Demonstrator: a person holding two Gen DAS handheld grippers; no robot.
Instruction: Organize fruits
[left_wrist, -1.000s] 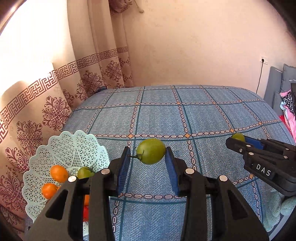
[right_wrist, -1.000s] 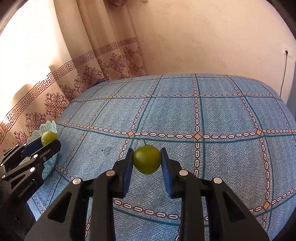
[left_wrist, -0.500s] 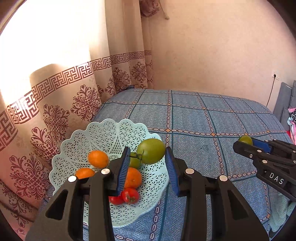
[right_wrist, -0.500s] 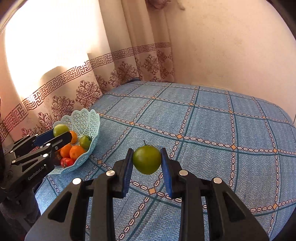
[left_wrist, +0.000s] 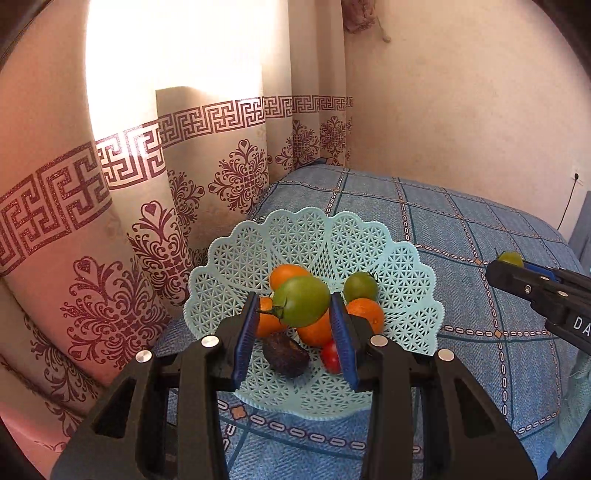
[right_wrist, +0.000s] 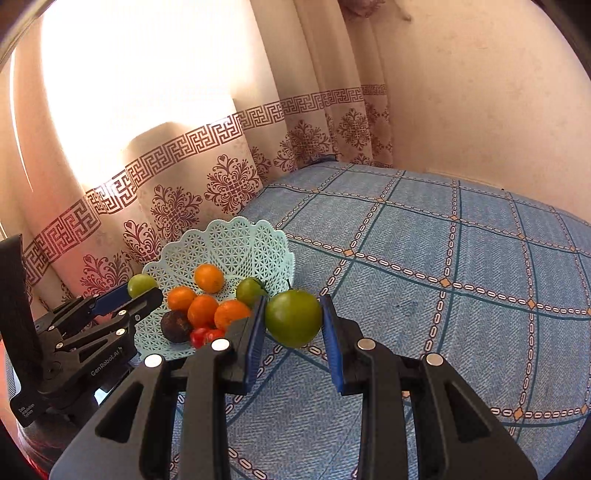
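Patterned curtain (left_wrist: 155, 206) — blue checked bedspread (right_wrist: 461, 266).

Lattice basket (left_wrist: 402, 266) holds oranges, tomatoes — two green tomatoes held aloft.

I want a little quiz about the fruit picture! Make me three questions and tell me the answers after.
1. True or false: the left gripper holds a green tomato over the basket.
2. Multiple choice: what does the right gripper hold? A) an orange B) a green tomato C) nothing
3. Fill in: the dark fruit lies in the basket next to a small ____ tomato.

Key: 1 true. 2 B: its green tomato sits between the fingers, above the blue bedspread beside the basket. 3 red.
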